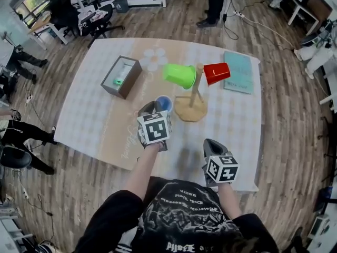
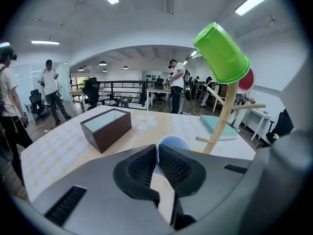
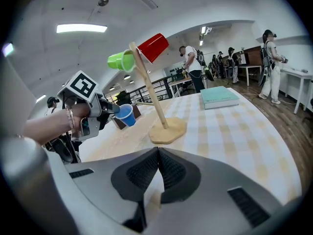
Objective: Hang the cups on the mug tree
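The wooden mug tree [image 1: 196, 88] stands in the middle of the table. A green cup [image 1: 180, 75] hangs on its left peg and a red cup [image 1: 216, 73] on its right peg. My left gripper [image 1: 156, 108] is shut on the rim of a blue cup [image 1: 164, 104], held just left of the tree's base. In the left gripper view the blue cup [image 2: 172, 143] sits pinched between the pads, with the green cup [image 2: 222, 53] high on the right. My right gripper [image 1: 213, 143] is nearer the table's front edge; its jaws [image 3: 157, 153] are shut with nothing between them.
A brown open box [image 1: 122, 76] lies at the table's left, a teal book [image 1: 238, 71] at the far right, and a white flower-shaped mat [image 1: 154, 59] at the back. Office chairs and standing people surround the table on the wooden floor.
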